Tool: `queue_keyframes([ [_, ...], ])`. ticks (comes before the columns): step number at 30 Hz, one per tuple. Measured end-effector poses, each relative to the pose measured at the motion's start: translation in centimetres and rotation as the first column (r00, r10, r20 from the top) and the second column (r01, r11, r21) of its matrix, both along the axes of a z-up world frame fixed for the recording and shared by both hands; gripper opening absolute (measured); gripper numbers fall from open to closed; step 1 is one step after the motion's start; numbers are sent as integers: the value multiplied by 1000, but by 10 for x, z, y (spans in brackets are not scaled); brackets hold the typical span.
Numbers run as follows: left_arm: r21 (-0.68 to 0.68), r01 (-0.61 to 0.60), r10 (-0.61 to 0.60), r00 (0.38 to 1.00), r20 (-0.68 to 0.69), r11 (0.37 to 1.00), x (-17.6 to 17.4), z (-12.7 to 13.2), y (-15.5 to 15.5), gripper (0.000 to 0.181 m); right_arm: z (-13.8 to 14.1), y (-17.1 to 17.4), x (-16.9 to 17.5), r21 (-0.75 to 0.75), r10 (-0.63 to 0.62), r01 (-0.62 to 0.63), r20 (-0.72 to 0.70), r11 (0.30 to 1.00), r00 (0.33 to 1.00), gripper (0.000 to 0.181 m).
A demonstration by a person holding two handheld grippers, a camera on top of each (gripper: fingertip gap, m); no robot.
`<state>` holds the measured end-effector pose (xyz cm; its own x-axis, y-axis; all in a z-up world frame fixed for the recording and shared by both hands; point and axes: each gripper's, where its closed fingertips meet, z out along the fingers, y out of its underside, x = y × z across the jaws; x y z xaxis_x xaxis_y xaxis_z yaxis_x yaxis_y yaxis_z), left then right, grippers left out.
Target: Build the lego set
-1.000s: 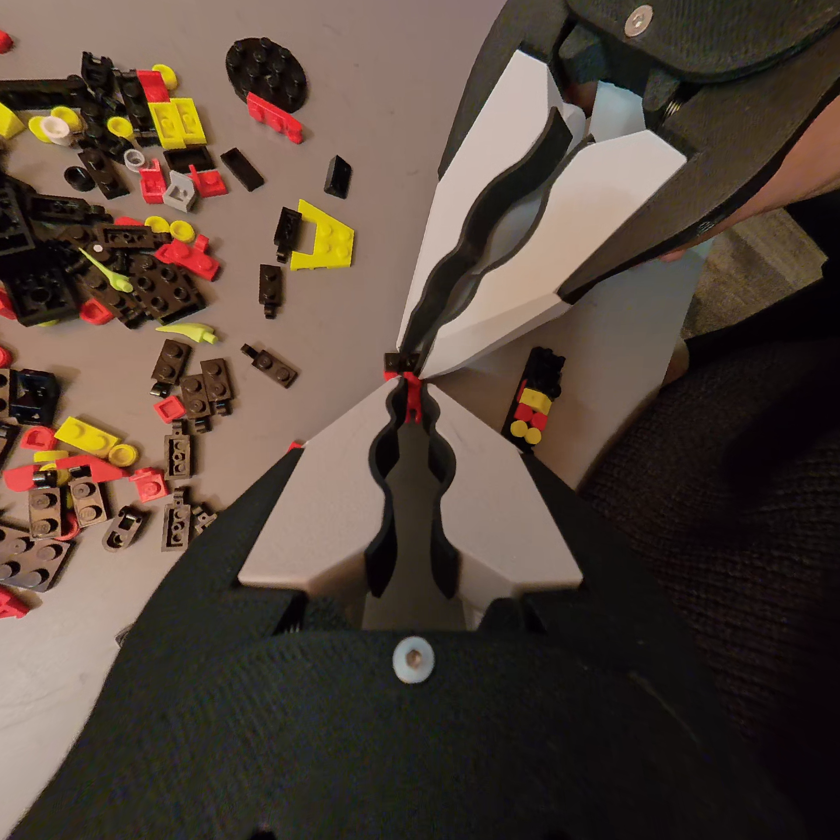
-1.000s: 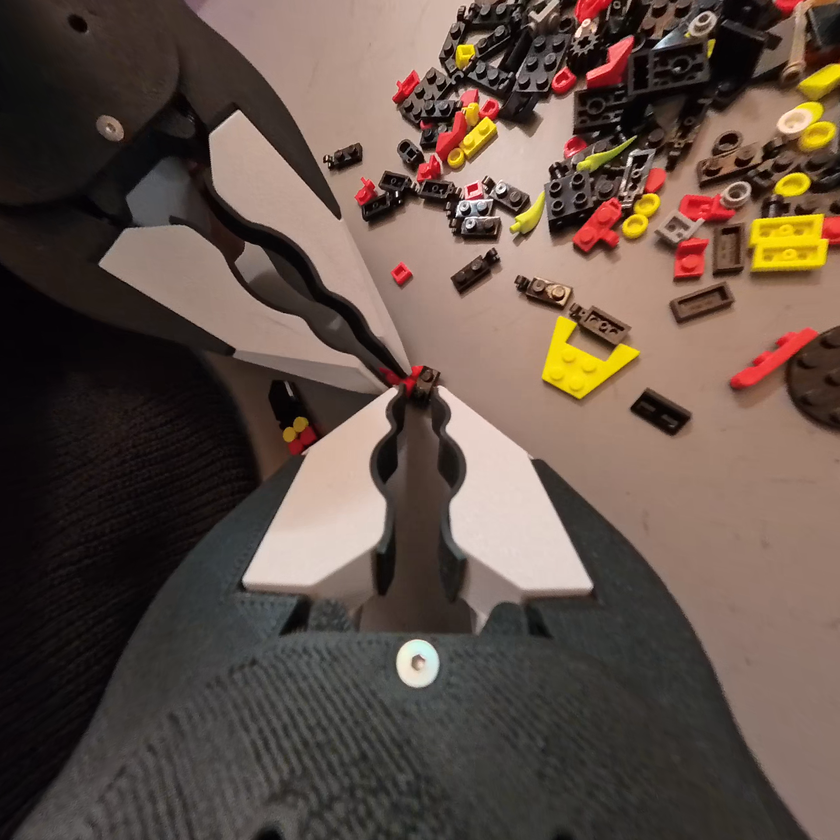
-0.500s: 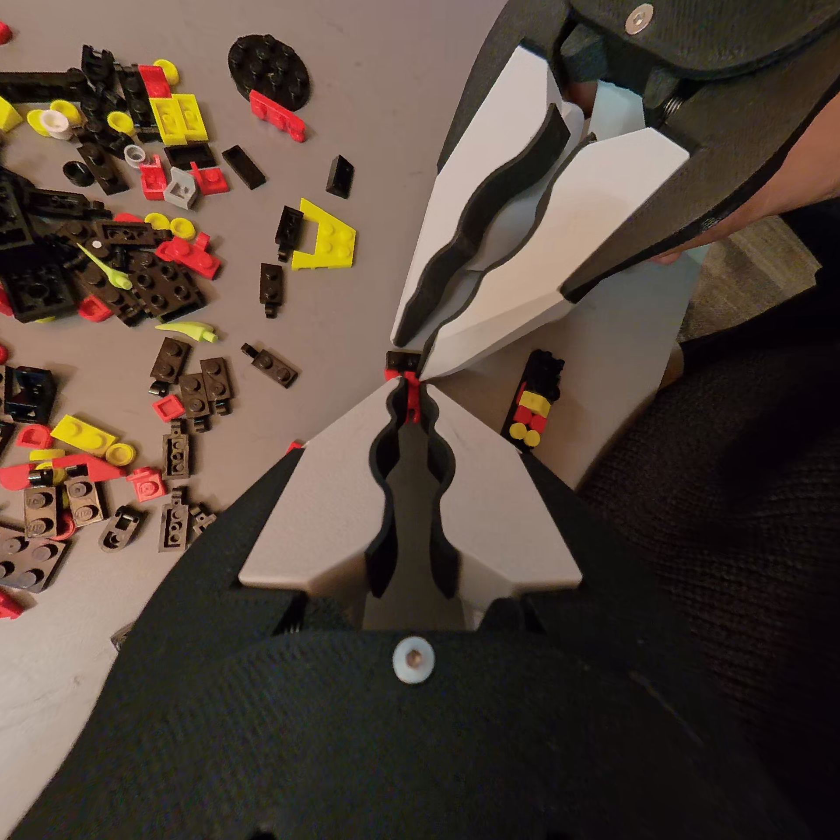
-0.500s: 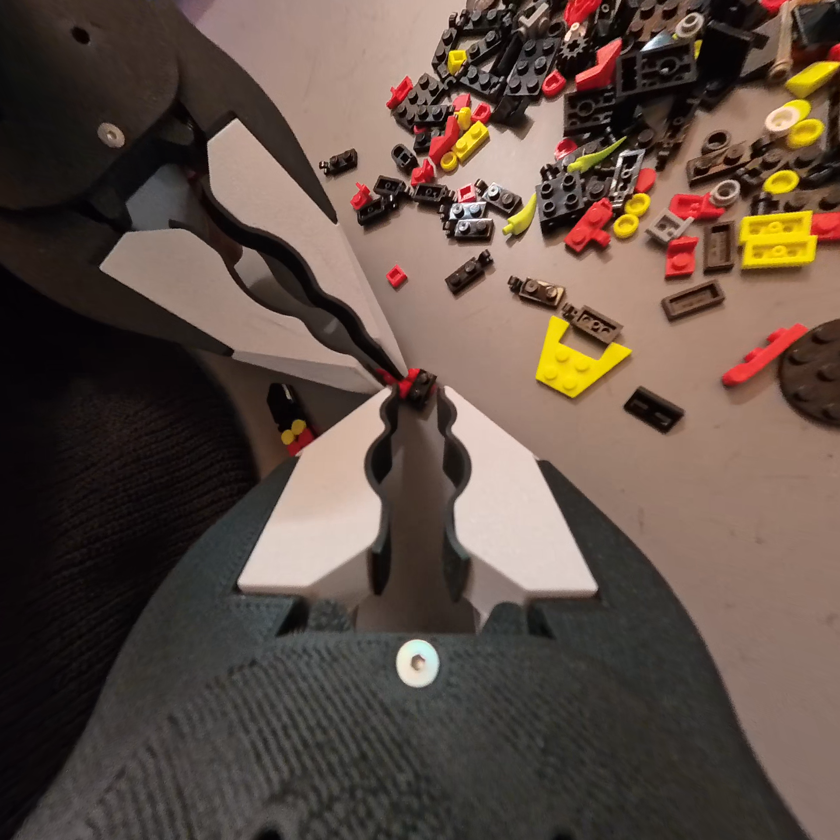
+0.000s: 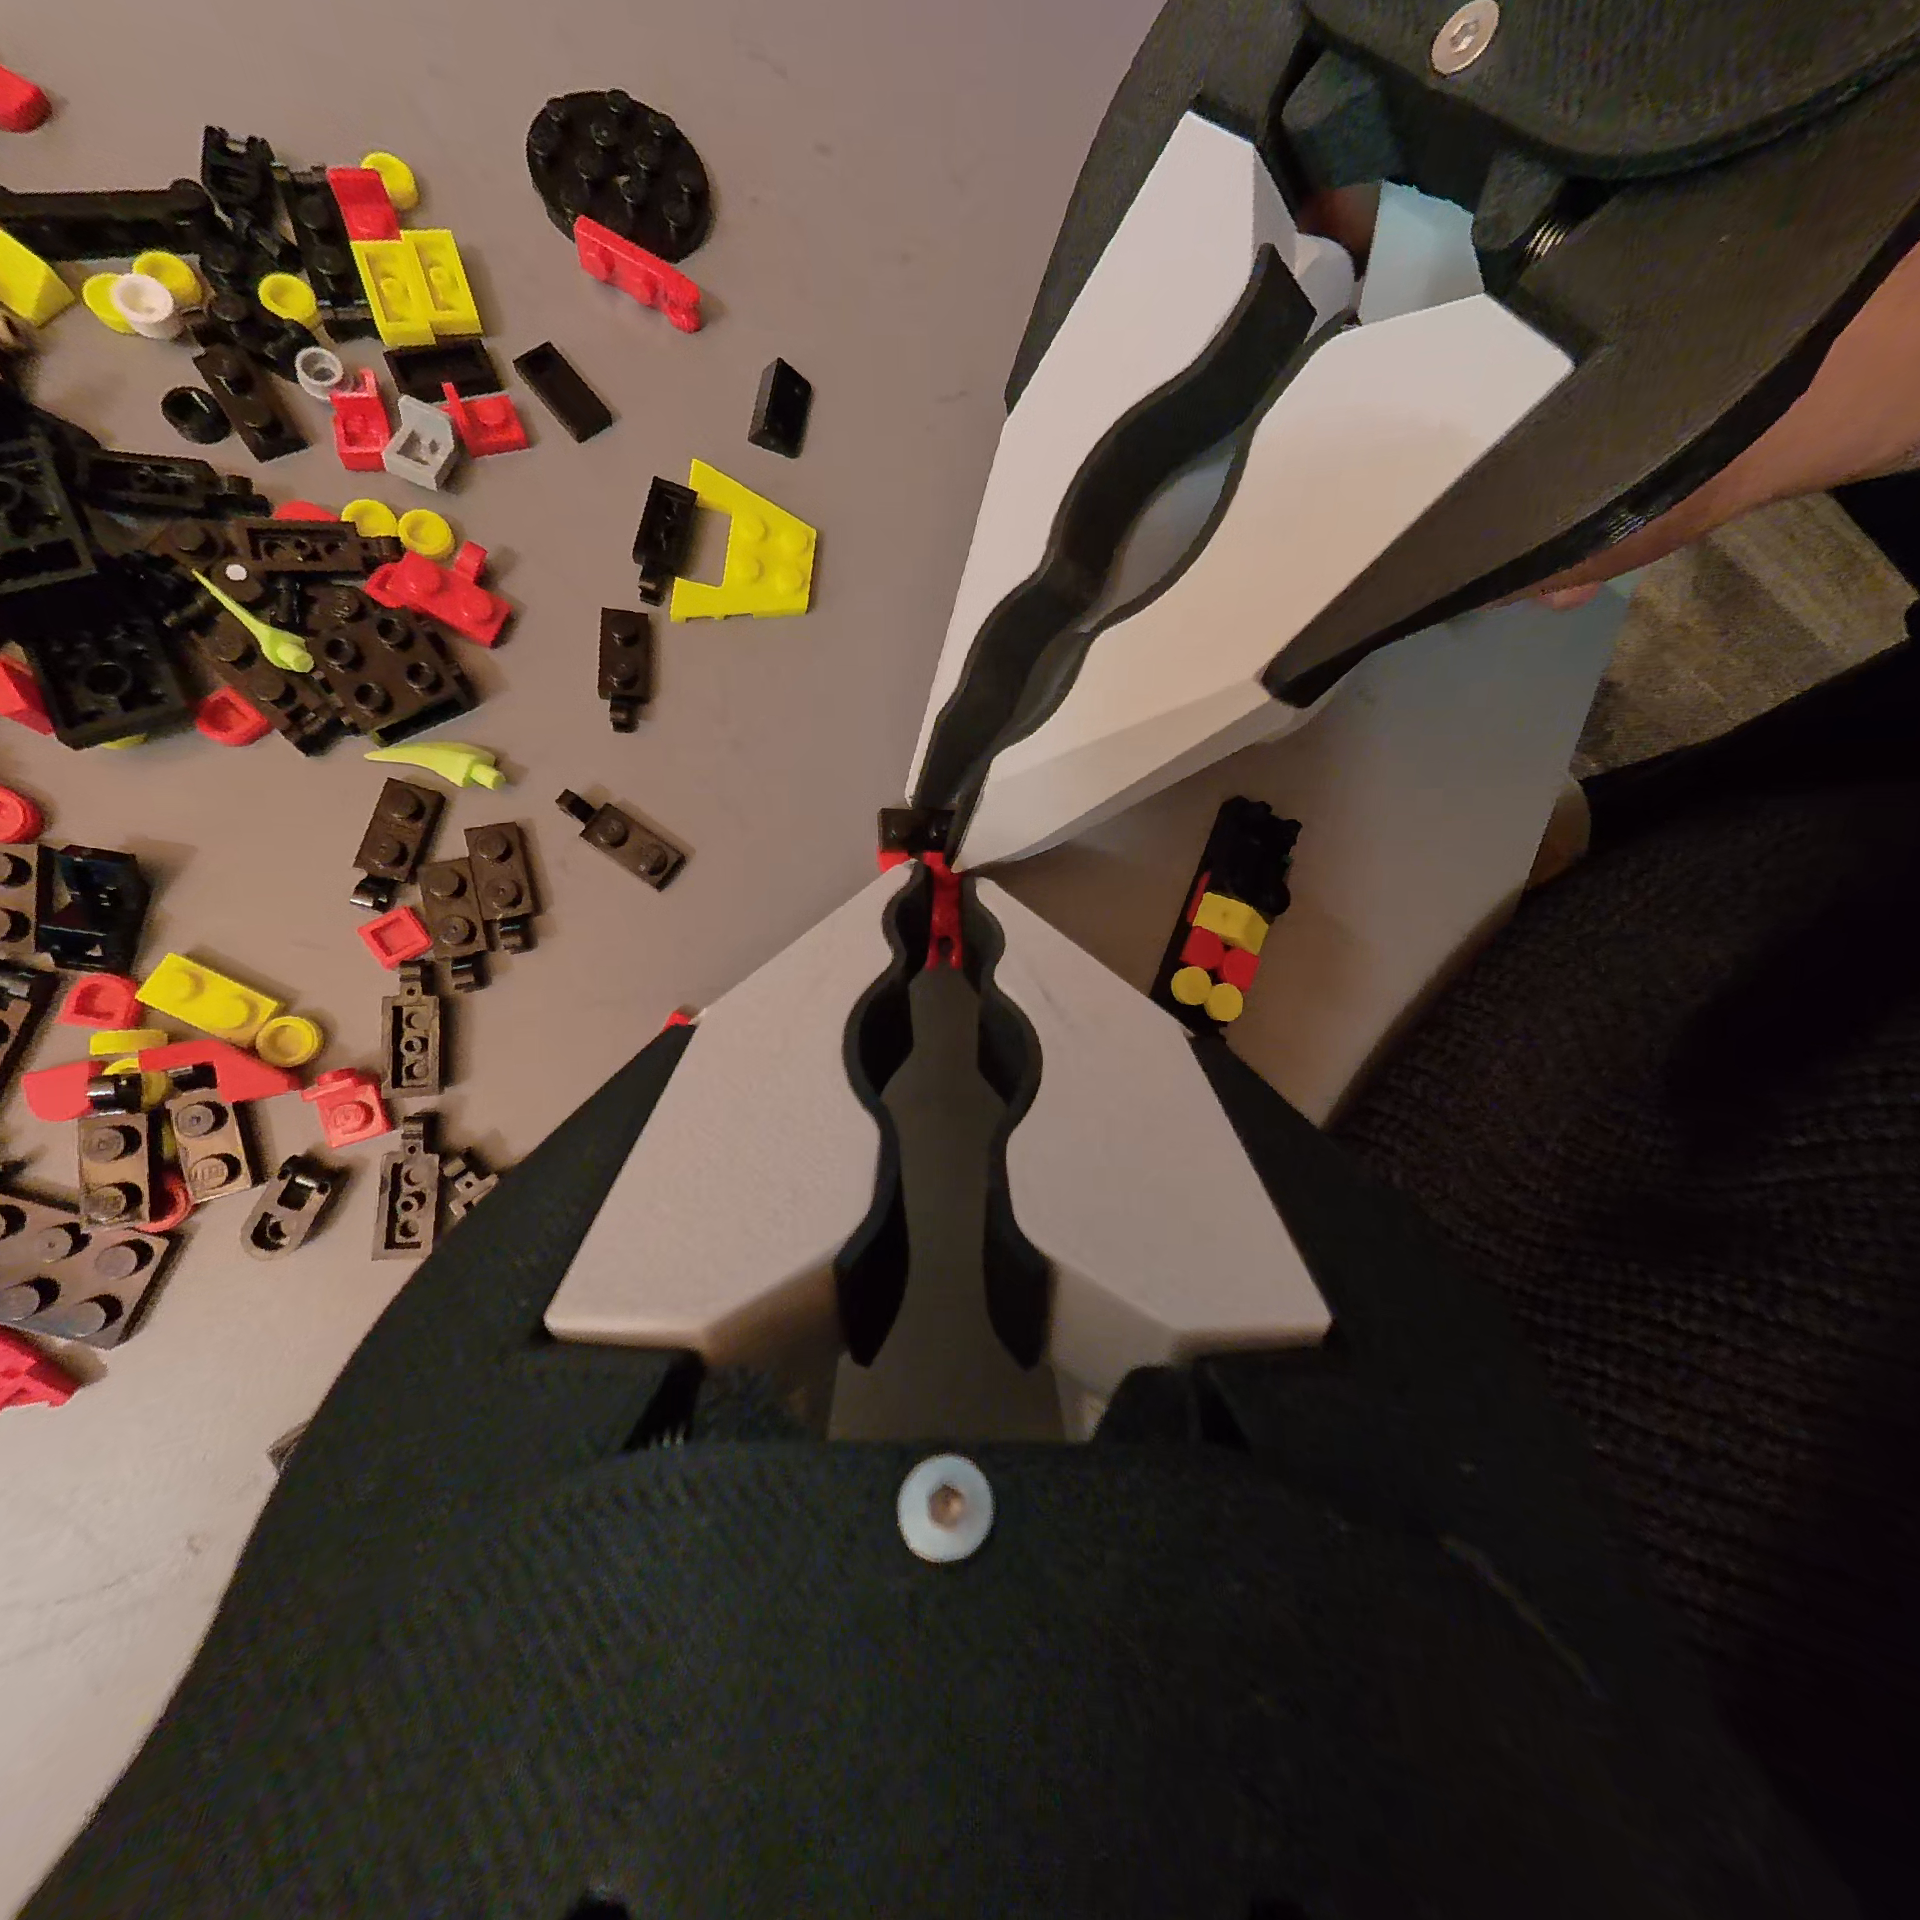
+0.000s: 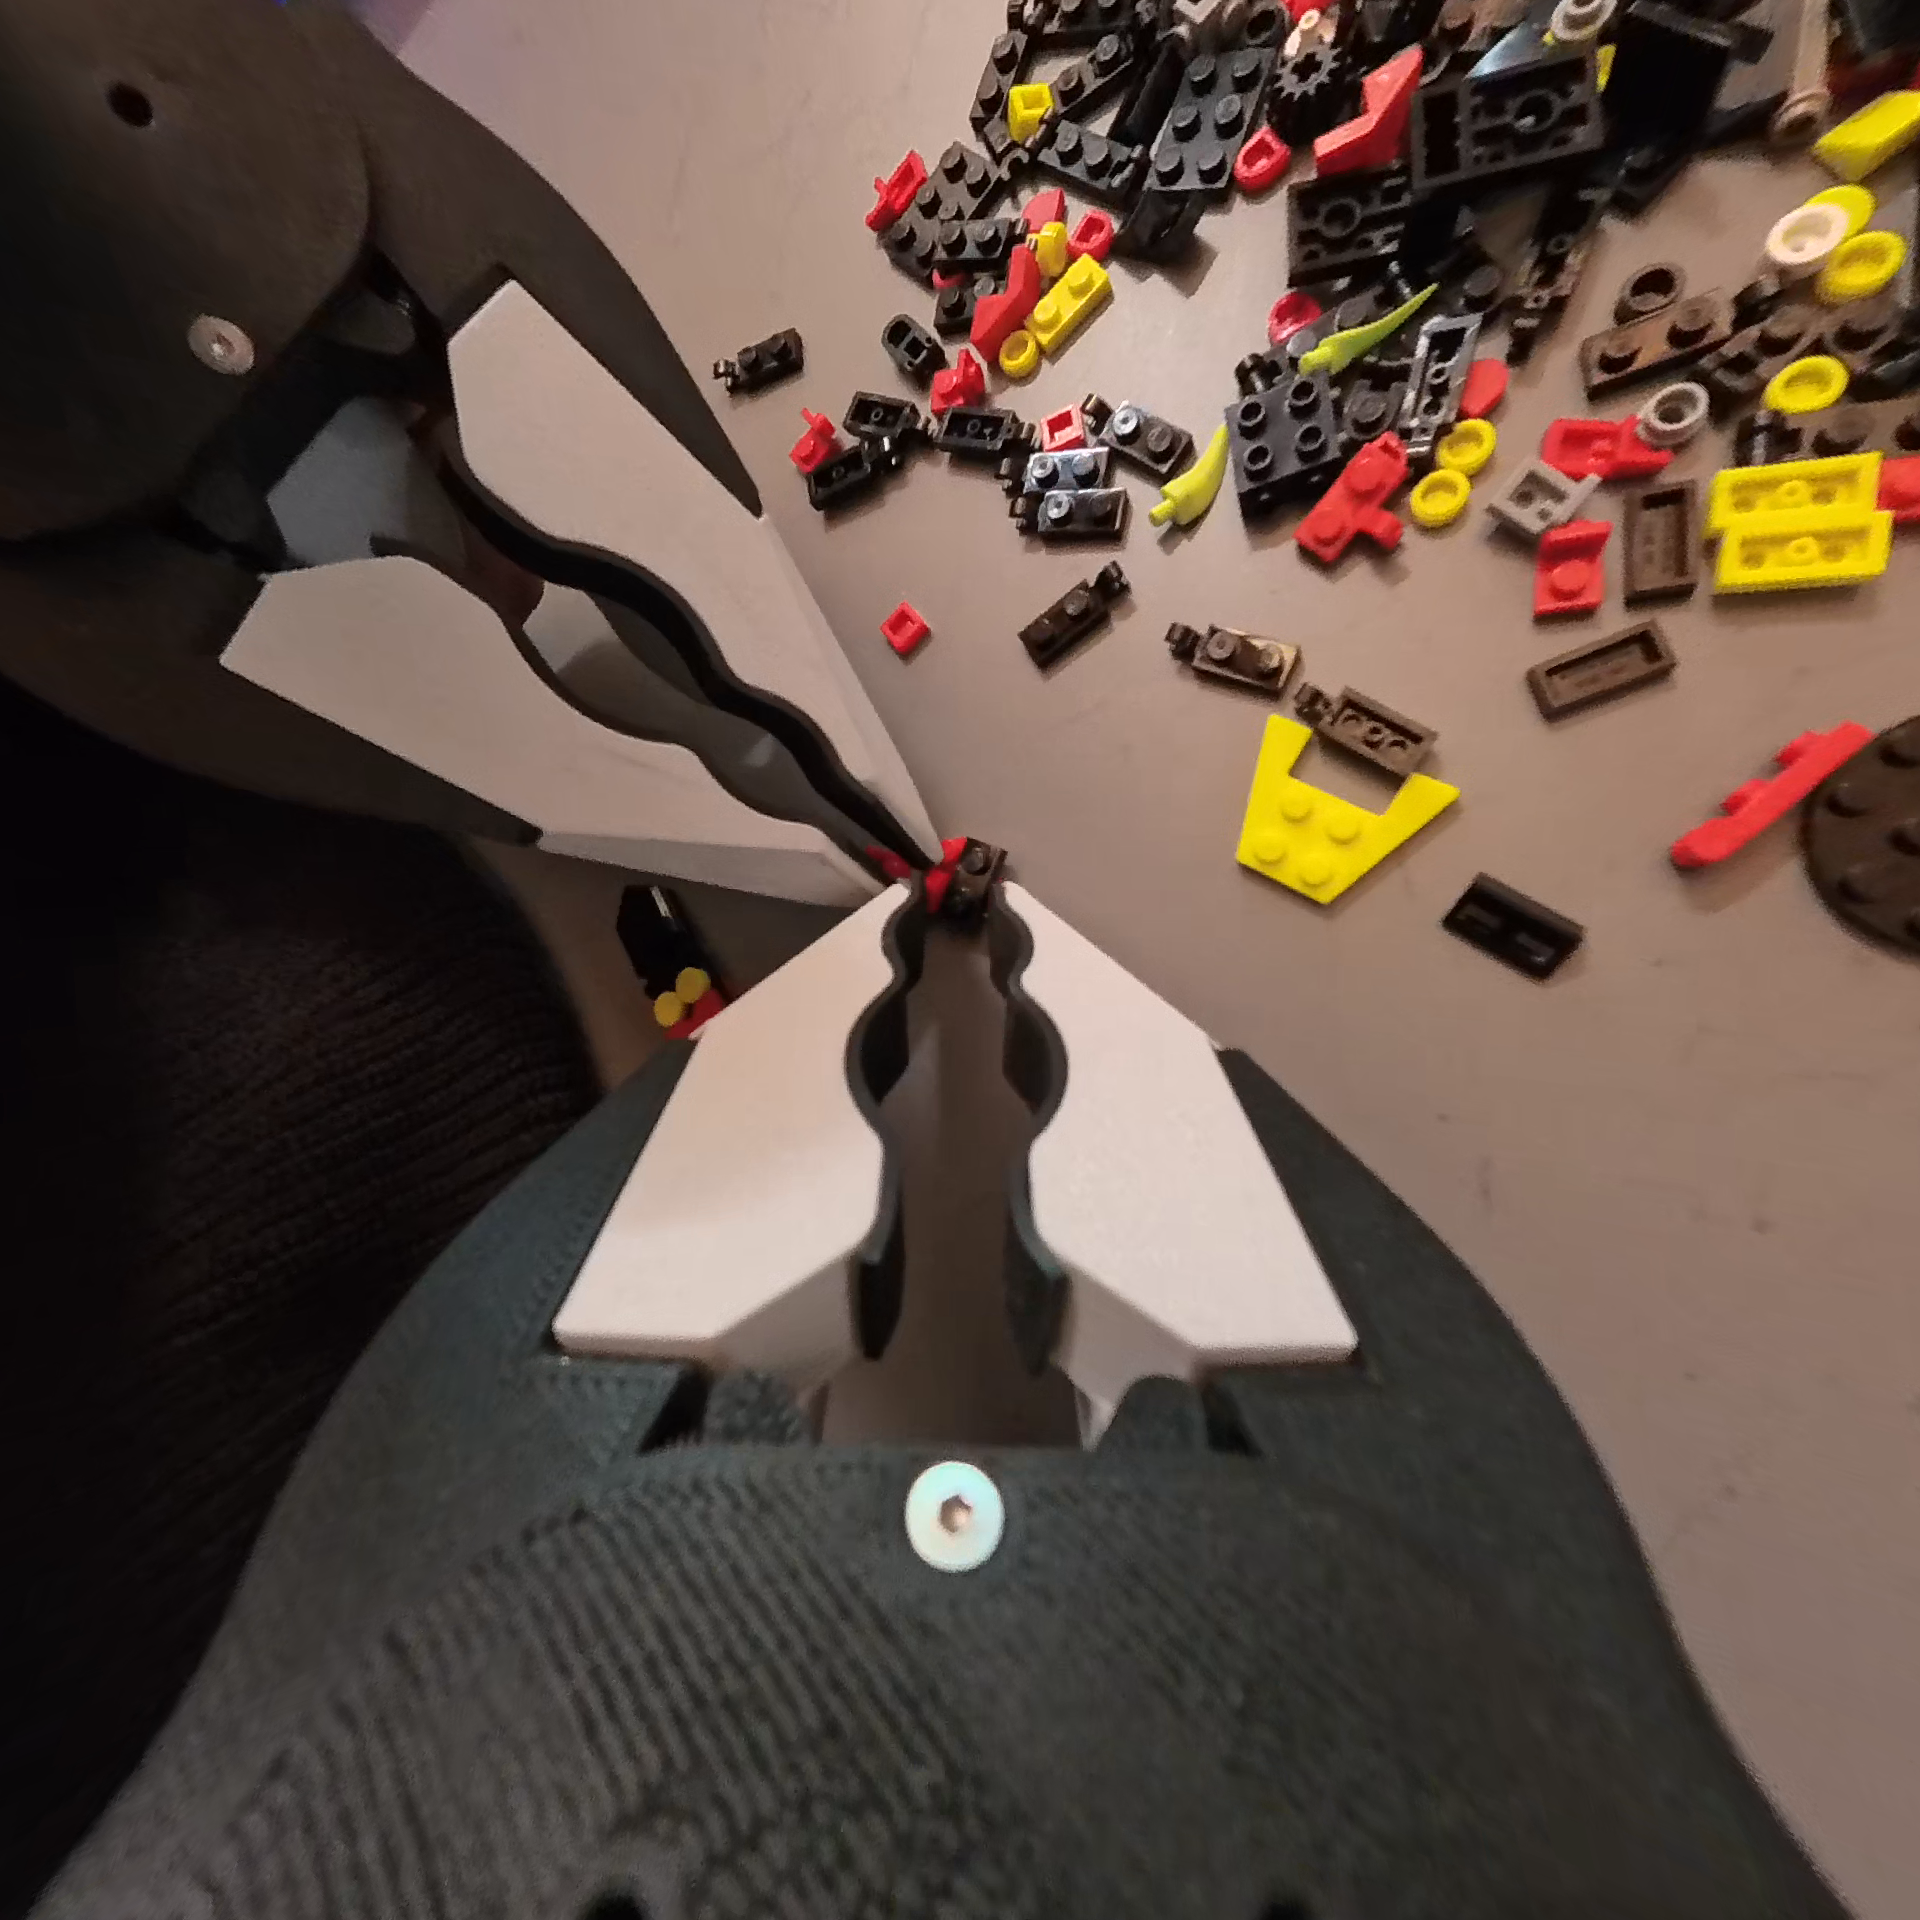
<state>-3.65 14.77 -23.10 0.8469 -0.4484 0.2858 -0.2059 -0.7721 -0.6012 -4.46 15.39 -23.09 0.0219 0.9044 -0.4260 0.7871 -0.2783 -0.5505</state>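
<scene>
Gripping red piece (image 5: pixel 943 914) (tips touching black plate (image 5: pixel 914 828))

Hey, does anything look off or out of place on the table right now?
Nothing stands out. Loose pieces lie scattered on the table, normal mid-build. The left gripper pinches a red piece against the right gripper's black plate.

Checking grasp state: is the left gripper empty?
No, the left gripper is shut on a small red piece pinched between its fingertips.
</scene>
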Motion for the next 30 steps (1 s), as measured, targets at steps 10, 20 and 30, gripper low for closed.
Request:
queue_keyframes([
  [10,-3,-8,8,1000,-13,1000,0,0,1,2,-1,0,0,13,-12,11,60,1000,998,6],
  [20,-6,-4,4,1000,-8,1000,-2,1,0,2,-1,-1,-4,48,7,-8,22,999,1000,6],
  [30,36,8,-9,1000,5,999,-12,5,-2,14,5,11,-1,13,-21,22,-78,1000,997,19],
])
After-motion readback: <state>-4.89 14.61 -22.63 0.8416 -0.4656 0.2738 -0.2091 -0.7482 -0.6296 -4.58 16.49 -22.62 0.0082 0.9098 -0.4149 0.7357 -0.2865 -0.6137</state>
